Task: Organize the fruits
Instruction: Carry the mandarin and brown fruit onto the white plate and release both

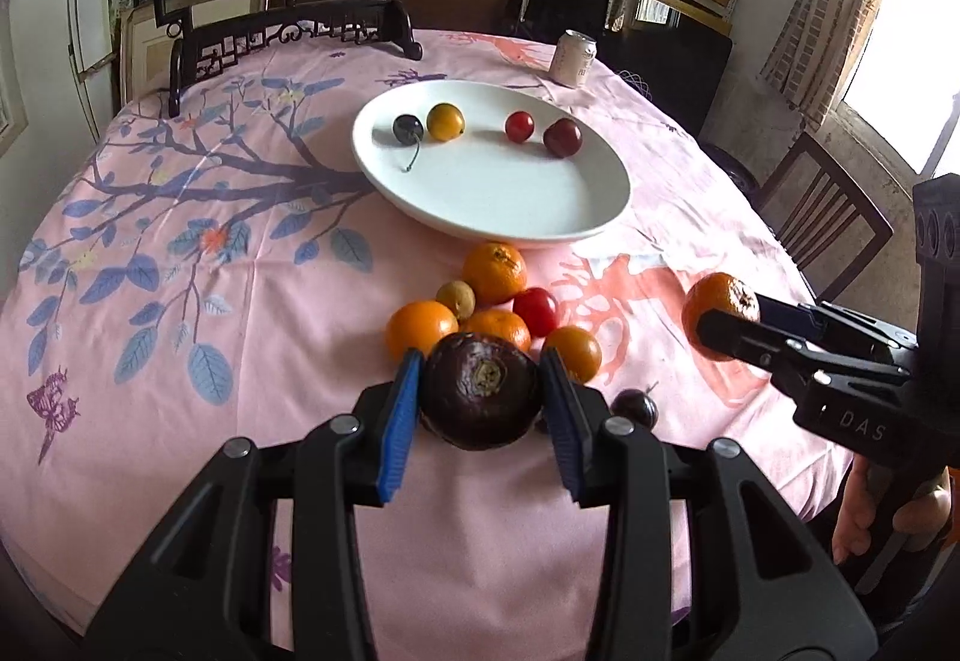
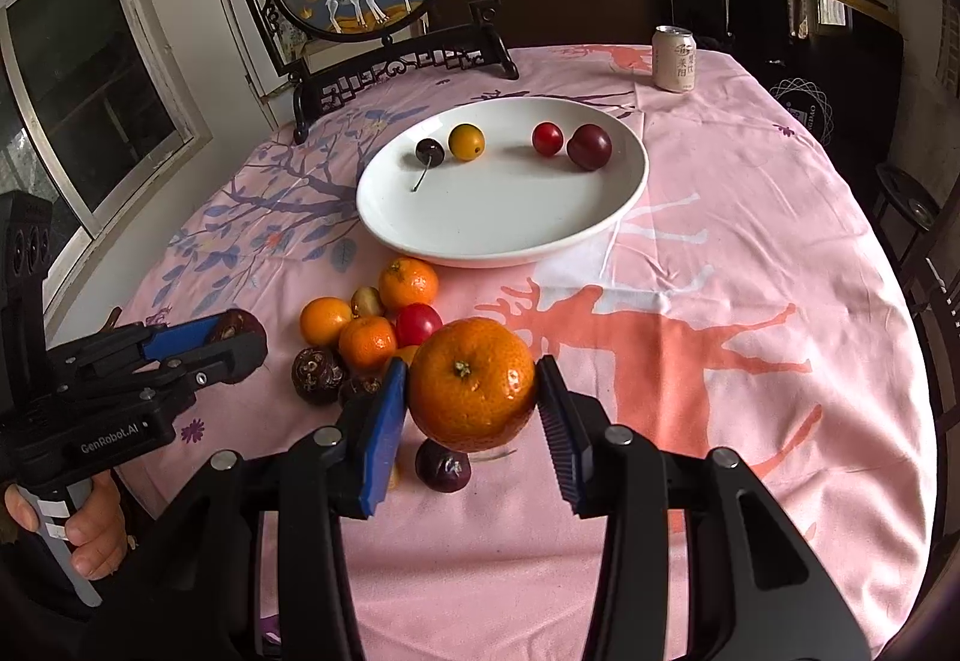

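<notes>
Two fruits hang in mid-air above the pink, tree-printed cloth on the round surface (image 2: 750, 253): the left tool (image 1: 480, 391) is clenched on a dark purple, wrinkled round fruit (image 1: 480, 391), and the right tool (image 2: 472, 385) is clenched on a glossy orange mandarin (image 2: 472, 385), each pinched between blue ribbed pads. Both loads sit well short of the white oval ceramic plate (image 2: 510, 235), where a dark cherry, a yellow fruit, a red one and a plum-coloured one already lie. The risk, as it looks from here, is in the grip: each fruit is round and held only at its sides, so a tilt or a slackening could let it slip and drop onto the loose cluster of oranges and small fruits (image 1: 492, 301) below, scattering them toward the edge. A hard release onto the shallow plate could also send the fruits there rolling.
</notes>
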`<state>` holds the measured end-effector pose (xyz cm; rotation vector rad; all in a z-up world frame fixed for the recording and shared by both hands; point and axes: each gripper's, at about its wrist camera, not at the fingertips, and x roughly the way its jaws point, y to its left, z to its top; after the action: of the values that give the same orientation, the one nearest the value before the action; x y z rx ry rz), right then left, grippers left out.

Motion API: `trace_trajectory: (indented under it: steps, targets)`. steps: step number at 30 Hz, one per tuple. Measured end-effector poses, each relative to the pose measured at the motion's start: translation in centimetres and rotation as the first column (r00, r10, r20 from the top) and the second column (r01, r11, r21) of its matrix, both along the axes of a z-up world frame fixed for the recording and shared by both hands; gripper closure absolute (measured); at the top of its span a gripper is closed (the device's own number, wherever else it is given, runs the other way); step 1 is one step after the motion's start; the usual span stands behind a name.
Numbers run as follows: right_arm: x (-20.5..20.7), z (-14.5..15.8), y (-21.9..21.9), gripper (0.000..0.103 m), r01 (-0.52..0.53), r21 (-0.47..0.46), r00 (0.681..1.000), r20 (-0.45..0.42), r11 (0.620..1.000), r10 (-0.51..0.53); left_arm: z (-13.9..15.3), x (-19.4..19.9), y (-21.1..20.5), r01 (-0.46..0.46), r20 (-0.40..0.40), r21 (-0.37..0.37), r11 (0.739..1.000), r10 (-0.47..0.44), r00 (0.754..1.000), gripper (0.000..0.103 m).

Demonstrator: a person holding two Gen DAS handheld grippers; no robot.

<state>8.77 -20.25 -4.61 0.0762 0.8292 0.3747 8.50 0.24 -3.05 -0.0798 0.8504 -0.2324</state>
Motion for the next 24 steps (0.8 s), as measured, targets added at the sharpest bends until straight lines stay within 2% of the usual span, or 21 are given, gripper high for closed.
trace_trajectory:
  steps: [4, 9, 12, 16, 19, 24]
  targets:
    - [2.5, 0.7, 0.1, 0.059, -0.002, 0.001, 1.000, 0.003, 1.000, 0.002, 2.0, 3.9, 0.1, -0.008, 0.020, 0.031, 0.999, 0.007, 1.000, 0.063]
    - [8.6, 2.5, 1.1, 0.059, -0.024, -0.037, 0.999, 0.042, 0.999, 0.025, 3.1, 12.3, -0.4, -0.032, 0.001, 0.086, 0.996, 0.032, 0.999, 0.063]
    - [13.0, 2.2, 2.8, 0.059, -0.047, -0.086, 0.998, 0.039, 0.995, 0.051, 2.1, 17.2, -1.2, -0.032, -0.043, 0.099, 0.995, 0.037, 0.998, 0.063]
    - [18.3, -0.4, 4.2, 0.059, -0.055, -0.126, 0.998, -0.027, 0.991, 0.052, -1.0, 22.6, -1.6, -0.052, -0.140, 0.085, 0.995, 0.064, 0.988, 0.063]
    - [20.8, -2.0, 4.5, 0.059, -0.049, -0.147, 0.998, -0.058, 0.988, 0.041, -2.4, 24.4, -1.6, -0.063, -0.170, 0.078, 0.995, 0.076, 0.983, 0.063]
    - [22.9, -3.7, 4.4, 0.059, -0.049, -0.153, 0.995, -0.096, 0.987, 0.035, -2.8, 25.9, -1.9, -0.058, -0.176, 0.078, 0.995, 0.071, 0.982, 0.063]
